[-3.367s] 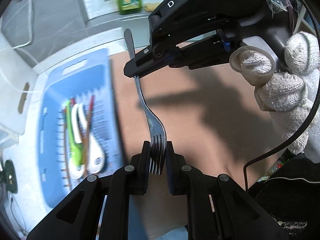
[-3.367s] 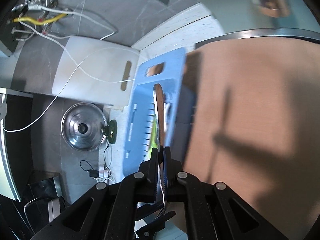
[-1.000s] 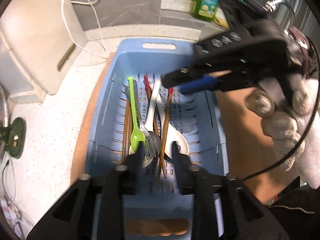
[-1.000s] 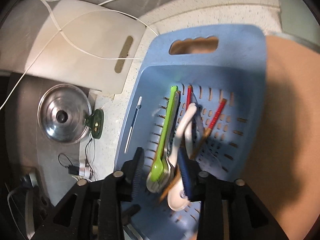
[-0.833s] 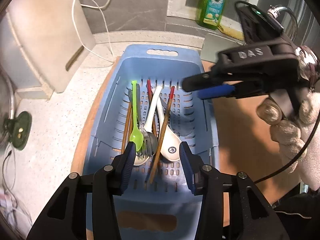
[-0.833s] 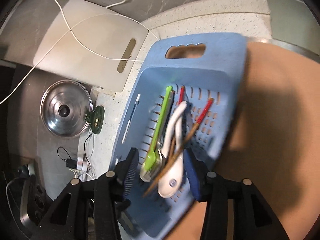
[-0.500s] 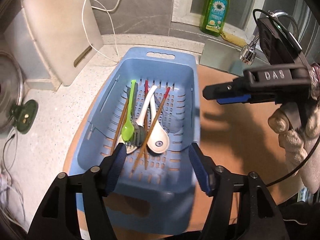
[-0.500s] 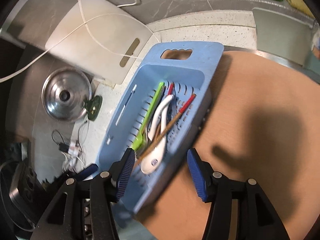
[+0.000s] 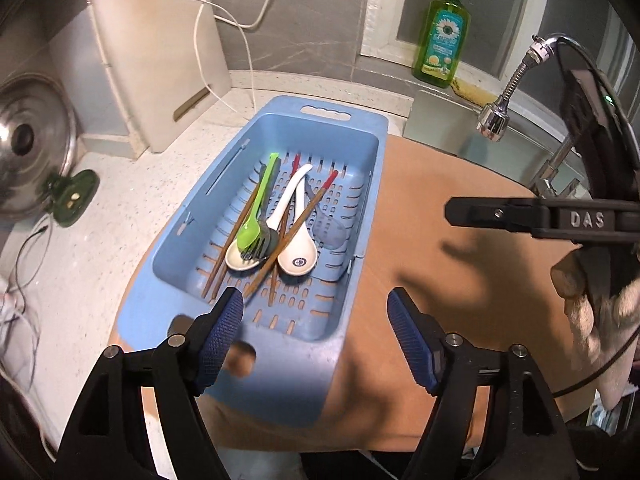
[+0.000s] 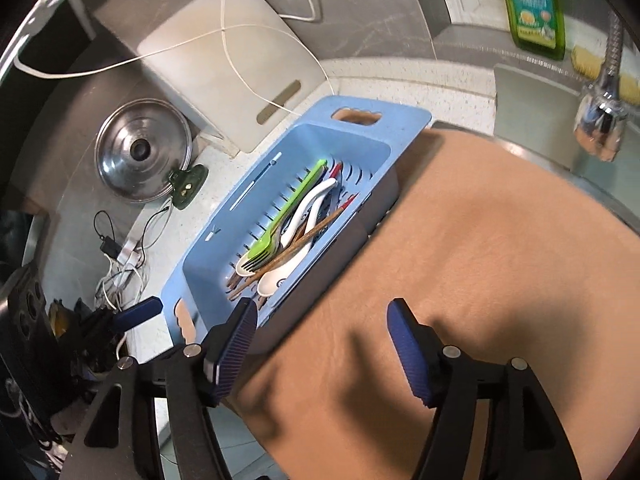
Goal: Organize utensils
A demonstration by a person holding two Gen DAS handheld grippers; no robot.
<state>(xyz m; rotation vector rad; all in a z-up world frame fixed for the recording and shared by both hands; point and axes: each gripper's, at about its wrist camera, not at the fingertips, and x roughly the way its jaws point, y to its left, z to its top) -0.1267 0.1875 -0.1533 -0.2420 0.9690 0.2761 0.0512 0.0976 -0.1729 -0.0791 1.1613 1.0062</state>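
Two grippers, mine: left gripper (image 9: 314, 320) and right gripper (image 10: 320, 330), fingers spread wide, holding nothing. Metal fork (image 9: 262, 240), green fork (image 9: 258, 210), spoons, chopsticks lie piled inside blue basket (image 9: 360, 132).

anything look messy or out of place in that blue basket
Yes. The utensils in the blue basket lie in one loose pile: a chopstick slants across the white spoons, and the metal fork rests on them beside the green spoon. Nothing looks spilled or broken.
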